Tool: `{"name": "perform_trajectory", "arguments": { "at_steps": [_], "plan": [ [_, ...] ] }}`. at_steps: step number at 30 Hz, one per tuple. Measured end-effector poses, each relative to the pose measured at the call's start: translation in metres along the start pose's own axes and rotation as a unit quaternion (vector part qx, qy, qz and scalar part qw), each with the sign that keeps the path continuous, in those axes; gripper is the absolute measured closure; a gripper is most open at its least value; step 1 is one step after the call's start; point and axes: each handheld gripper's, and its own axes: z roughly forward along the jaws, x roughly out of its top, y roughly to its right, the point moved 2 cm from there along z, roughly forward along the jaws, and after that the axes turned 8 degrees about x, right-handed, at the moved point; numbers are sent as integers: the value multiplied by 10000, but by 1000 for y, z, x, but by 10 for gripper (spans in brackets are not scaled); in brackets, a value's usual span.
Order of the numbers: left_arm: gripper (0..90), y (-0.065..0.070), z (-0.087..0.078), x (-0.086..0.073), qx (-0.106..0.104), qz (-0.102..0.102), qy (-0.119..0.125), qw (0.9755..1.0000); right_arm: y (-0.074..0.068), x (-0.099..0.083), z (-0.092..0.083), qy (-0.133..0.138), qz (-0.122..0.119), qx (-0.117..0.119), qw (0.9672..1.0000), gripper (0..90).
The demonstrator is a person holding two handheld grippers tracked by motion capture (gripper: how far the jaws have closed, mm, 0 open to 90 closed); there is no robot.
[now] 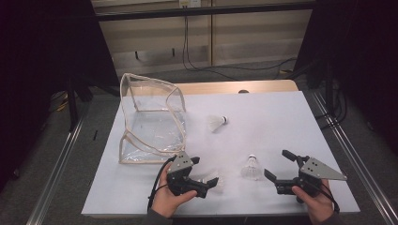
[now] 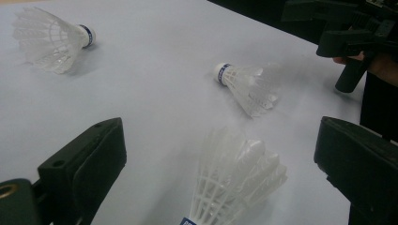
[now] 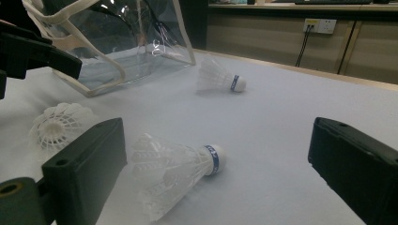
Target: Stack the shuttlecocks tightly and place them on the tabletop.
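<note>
Three shuttlecocks lie on the white table [image 1: 281, 122]. Left gripper [image 1: 205, 176], jaws wide open, holds nothing; the near shuttlecock [image 2: 234, 183] lies between them. Right gripper [image 1: 278, 165], jaws also wide apart and empty, sits near the middle shuttlecock [image 1: 252, 167]. Far shuttlecock [image 1: 217, 123] lies just beside the clear bag [image 1: 152, 117].

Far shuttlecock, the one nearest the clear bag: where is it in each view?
High view: far shuttlecock mid-table, right of the bag.
Left gripper view: top left.
Right gripper view: upper middle, by the bag.
Shared landmark: middle shuttlecock.
</note>
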Motion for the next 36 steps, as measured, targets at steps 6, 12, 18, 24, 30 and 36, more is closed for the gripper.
{"name": "perform_trajectory", "arguments": {
  "at_steps": [6, 12, 18, 24, 30, 36],
  "plan": [
    [31, 2, 1, 4, -38, -40, -41, 10000, 0, 0, 0, -4, 4, -9, 10000, 39],
    [45, 6, 5, 6, -26, 33, -186, 9998, 0, 0, 0, 1, 7, -3, 10000, 39],
    [82, 9, 12, 6, 27, 112, -342, 9993, 0, 0, 0, -4, 1, -20, 10000, 40],
    [110, 11, 17, 7, 96, 191, -456, 9987, 0, 0, 0, -5, -11, -11, 10000, 40],
    [135, 13, 27, 7, 136, 205, -582, 9980, 1, 0, 0, 3, 7, -13, 10000, 40],
    [164, 16, 31, 7, 186, 236, -754, 9967, 1, 0, 0, 3, -1, -6, 10000, 40]
  ]
}}
